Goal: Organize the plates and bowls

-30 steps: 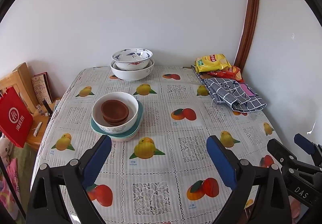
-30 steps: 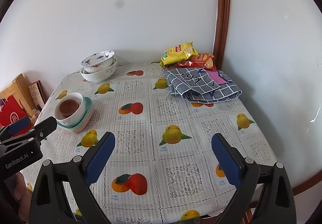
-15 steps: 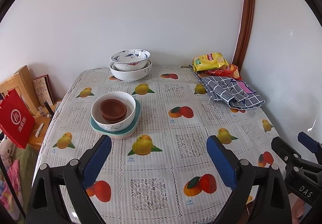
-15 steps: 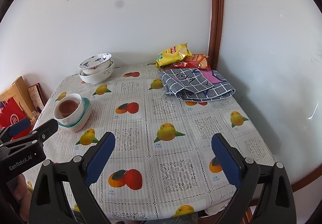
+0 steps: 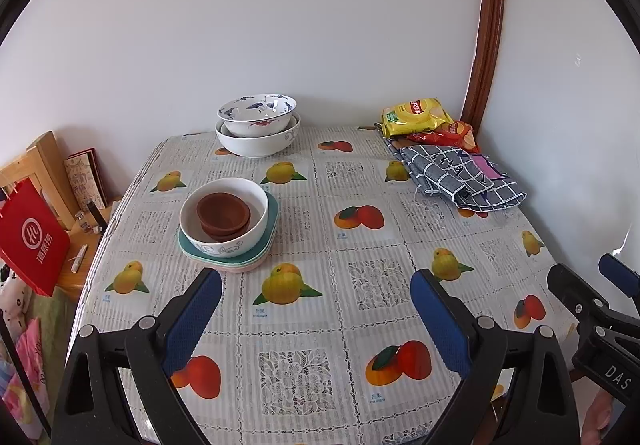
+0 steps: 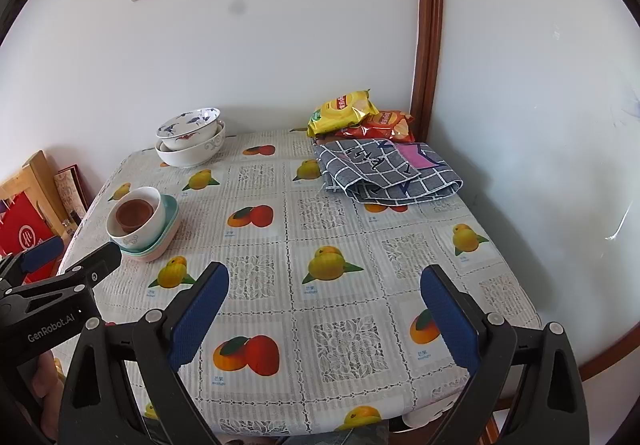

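Note:
A brown bowl (image 5: 223, 213) sits inside a white bowl (image 5: 240, 235), which stands on stacked teal and pink plates (image 5: 269, 241) at the table's left; the stack also shows in the right wrist view (image 6: 168, 223). A blue-patterned bowl (image 5: 258, 117) is nested in a bigger white bowl (image 5: 256, 143) at the far edge; this pair also shows in the right wrist view (image 6: 190, 143). My left gripper (image 5: 316, 287) is open and empty, above the table's near part. My right gripper (image 6: 324, 281) is open and empty, to the right of the left one.
A folded grey checked cloth (image 5: 460, 177) and yellow and red snack bags (image 5: 416, 115) lie at the far right corner by the wall. A red paper bag (image 5: 30, 241) and a wooden chair (image 5: 44, 165) stand left of the table. The tablecloth (image 5: 360, 285) has a fruit print.
Both grippers have drawn back and up a little from the table, so more of its near edge shows. Both stay open. The bowls and plates have not moved.

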Motion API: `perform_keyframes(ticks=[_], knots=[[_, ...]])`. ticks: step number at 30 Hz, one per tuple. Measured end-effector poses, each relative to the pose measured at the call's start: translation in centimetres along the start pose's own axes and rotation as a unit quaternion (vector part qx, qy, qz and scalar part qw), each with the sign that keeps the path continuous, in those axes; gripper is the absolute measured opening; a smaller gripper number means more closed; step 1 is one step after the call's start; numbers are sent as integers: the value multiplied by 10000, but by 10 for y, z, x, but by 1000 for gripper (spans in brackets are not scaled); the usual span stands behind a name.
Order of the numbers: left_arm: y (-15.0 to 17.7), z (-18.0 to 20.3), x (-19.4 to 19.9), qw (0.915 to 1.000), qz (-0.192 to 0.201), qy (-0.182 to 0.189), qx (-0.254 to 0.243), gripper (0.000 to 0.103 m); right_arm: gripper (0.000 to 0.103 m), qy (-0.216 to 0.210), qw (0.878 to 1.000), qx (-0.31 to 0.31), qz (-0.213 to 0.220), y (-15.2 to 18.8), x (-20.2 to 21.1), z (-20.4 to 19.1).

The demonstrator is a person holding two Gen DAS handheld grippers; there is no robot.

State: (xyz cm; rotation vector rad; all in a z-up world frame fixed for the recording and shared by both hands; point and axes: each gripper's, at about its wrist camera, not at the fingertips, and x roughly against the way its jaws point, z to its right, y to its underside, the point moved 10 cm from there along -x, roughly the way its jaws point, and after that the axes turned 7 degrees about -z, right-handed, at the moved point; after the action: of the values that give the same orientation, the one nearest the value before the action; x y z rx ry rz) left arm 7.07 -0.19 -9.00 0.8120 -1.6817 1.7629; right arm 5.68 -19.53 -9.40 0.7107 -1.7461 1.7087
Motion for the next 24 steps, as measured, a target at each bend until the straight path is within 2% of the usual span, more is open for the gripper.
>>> perform_keyframes(ticks=[24], knots=[[1, 0, 0, 10000, -19, -29, 13, 96, 96, -44, 10000, -54, -16, 1, 2, -2]])
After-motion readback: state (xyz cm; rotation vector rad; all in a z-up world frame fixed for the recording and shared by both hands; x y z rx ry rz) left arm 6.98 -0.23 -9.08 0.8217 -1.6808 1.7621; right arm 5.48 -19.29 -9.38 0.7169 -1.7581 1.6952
